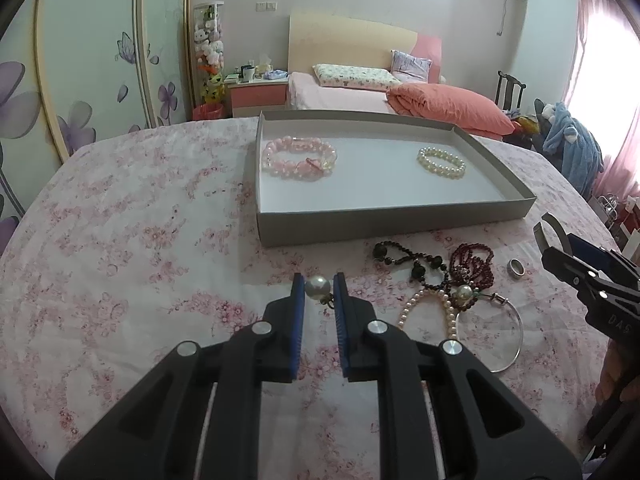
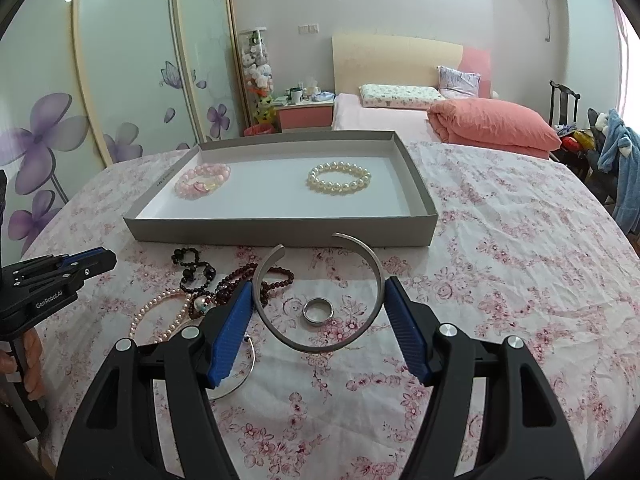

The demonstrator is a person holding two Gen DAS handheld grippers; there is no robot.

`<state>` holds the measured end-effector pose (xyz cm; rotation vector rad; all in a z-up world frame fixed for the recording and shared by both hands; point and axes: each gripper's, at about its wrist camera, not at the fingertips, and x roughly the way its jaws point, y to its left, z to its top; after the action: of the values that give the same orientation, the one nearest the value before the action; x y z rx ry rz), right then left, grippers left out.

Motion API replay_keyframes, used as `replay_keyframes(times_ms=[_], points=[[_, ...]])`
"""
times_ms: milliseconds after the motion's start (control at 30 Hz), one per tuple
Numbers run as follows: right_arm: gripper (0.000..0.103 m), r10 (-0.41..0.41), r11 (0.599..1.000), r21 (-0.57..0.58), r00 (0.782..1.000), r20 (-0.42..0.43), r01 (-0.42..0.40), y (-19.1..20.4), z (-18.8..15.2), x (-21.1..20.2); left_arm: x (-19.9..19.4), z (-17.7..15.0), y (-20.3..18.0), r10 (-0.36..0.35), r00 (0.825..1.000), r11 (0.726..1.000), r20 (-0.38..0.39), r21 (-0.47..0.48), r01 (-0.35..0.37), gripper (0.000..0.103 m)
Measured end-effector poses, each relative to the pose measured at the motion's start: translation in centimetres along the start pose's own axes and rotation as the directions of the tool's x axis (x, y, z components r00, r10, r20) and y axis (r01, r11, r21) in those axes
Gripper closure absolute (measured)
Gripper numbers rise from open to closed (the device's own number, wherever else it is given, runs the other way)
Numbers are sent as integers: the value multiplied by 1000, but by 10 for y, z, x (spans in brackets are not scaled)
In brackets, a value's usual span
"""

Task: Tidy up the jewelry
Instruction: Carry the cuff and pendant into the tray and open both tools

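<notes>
two grippers angled down, left gripper (image 1: 319,289) clamped on pearl earring (image 1: 317,287), right gripper (image 2: 319,309) clamped on silver cuff (image 2: 318,292), floral tablecloth (image 2: 500,240), grey tray (image 2: 280,232) beyond, bedroom

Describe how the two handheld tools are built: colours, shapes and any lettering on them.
Both are alike. The left tool and the right tool each have matte black angular plastic arms with triangular cut-outs, round silver pivot pins, and two flat fingers faced with ribbed blue pads. Seen from the side in the right view, the left tool's body bears white lettering reading GenRobot.AI. No cables or sleeves are visible.
</notes>
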<state>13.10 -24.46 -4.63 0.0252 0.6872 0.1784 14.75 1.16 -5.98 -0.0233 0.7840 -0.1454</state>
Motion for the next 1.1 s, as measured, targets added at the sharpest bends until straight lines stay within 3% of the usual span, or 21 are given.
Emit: replay_keyframes(times_ms=[200, 367, 700, 1100], points=[[36, -4, 1000, -1, 1000, 22, 4, 2, 0, -5, -6, 0, 0, 13, 1000, 1000, 15, -7, -13, 88], [36, -5, 1000, 5, 996, 90, 5, 5, 4, -19, -23, 3, -3, 31, 997, 999, 73, -10, -30, 88], [36, -13, 1000, -7, 973, 232, 15, 17, 20, -43, -59, 18, -27, 62, 972, 997, 229, 35, -72, 88], [36, -29, 1000, 4, 947, 319, 29, 16, 41, -50, -63, 36, -43, 62, 955, 995, 290, 53, -81, 88]])
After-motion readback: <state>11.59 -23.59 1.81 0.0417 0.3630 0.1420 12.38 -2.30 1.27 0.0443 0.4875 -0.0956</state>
